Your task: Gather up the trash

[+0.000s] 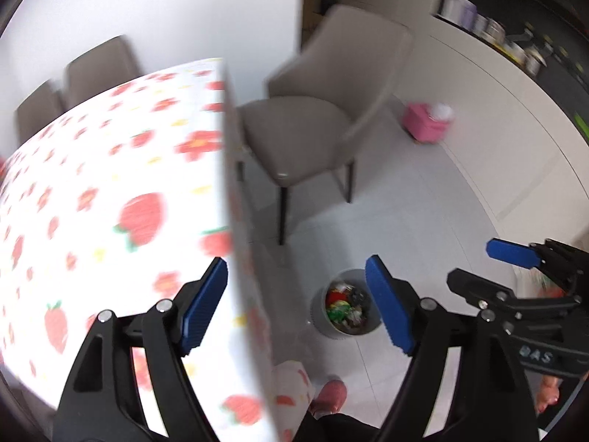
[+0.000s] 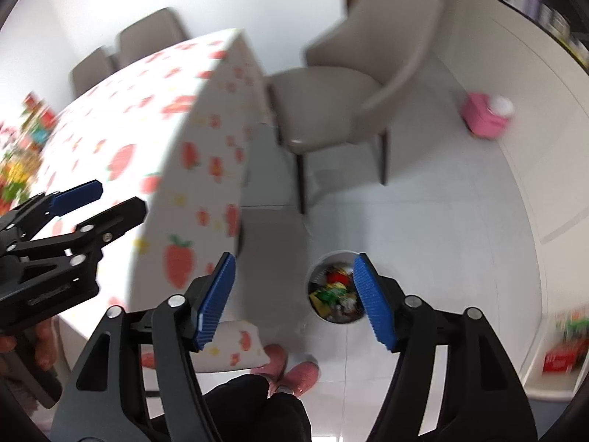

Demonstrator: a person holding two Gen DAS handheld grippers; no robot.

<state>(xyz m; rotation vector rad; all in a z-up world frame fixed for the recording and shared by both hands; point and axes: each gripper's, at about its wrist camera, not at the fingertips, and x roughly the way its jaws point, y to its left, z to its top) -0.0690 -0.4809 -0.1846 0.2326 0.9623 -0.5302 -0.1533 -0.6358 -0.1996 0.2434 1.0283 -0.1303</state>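
Observation:
A small grey trash bin [image 1: 346,305] stands on the floor beside the table, filled with colourful wrappers [image 2: 333,293]. My left gripper [image 1: 298,305] hangs high above the table's edge, open, with nothing between its blue pads [image 1: 204,307]. My right gripper [image 2: 294,302] is also open and empty, high over the bin [image 2: 335,287]. Each gripper shows in the other's view: the right one [image 1: 515,258] at the right edge, the left one [image 2: 84,202] at the left edge. More colourful wrappers [image 2: 22,147] lie blurred at the far left of the table.
The table carries a white cloth with strawberries [image 1: 110,202]. A grey chair [image 1: 313,136] stands past the bin, two more [image 1: 73,84] behind the table. A pink box [image 1: 427,121] sits on the floor. The person's pink slippers [image 2: 291,368] are below me. Red packets [image 2: 563,346] lie at right.

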